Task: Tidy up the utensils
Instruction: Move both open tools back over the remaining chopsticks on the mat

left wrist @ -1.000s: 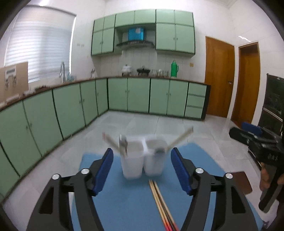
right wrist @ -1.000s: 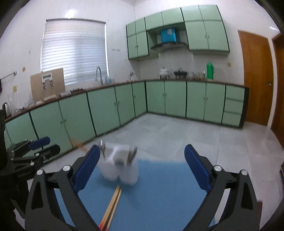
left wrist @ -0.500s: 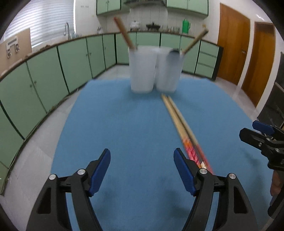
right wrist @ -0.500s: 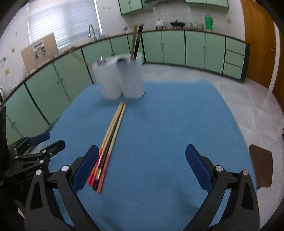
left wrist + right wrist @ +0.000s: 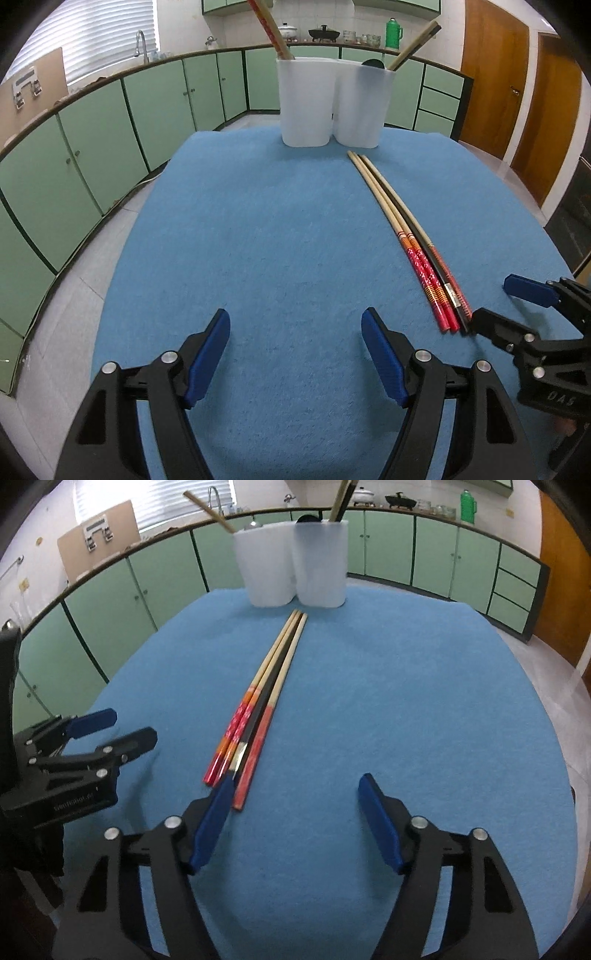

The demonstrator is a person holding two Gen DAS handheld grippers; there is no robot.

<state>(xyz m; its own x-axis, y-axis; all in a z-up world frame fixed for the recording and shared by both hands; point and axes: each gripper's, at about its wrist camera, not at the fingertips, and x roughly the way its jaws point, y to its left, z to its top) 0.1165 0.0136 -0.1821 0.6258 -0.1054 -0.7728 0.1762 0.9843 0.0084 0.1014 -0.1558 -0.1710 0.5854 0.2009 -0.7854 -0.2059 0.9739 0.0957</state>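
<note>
Several chopsticks (image 5: 406, 225) (image 5: 266, 690) lie side by side on the blue mat (image 5: 258, 240) (image 5: 406, 701), tips toward a white two-compartment holder (image 5: 332, 107) (image 5: 295, 568) at the far end. The holder has chopsticks standing in both compartments. My left gripper (image 5: 293, 314) (image 5: 131, 725) is open low over bare mat, left of the lying chopsticks. My right gripper (image 5: 293, 786) (image 5: 495, 301) is closing its jaws, and nothing is pressed between them. Its left finger sits at the chopsticks' near, red-painted ends, and one end lies just inside that pad.
The mat covers a round-looking table. Green kitchen cabinets run behind it on the left and at the back, and wooden doors (image 5: 491, 74) stand on the right. Pots and a green flask (image 5: 394, 27) stand on the far counter.
Both grippers have dropped toward the mat and tipped downward, so the holder now sits high in both views. The right gripper's jaws have narrowed and now stand at the chopsticks' near ends.
</note>
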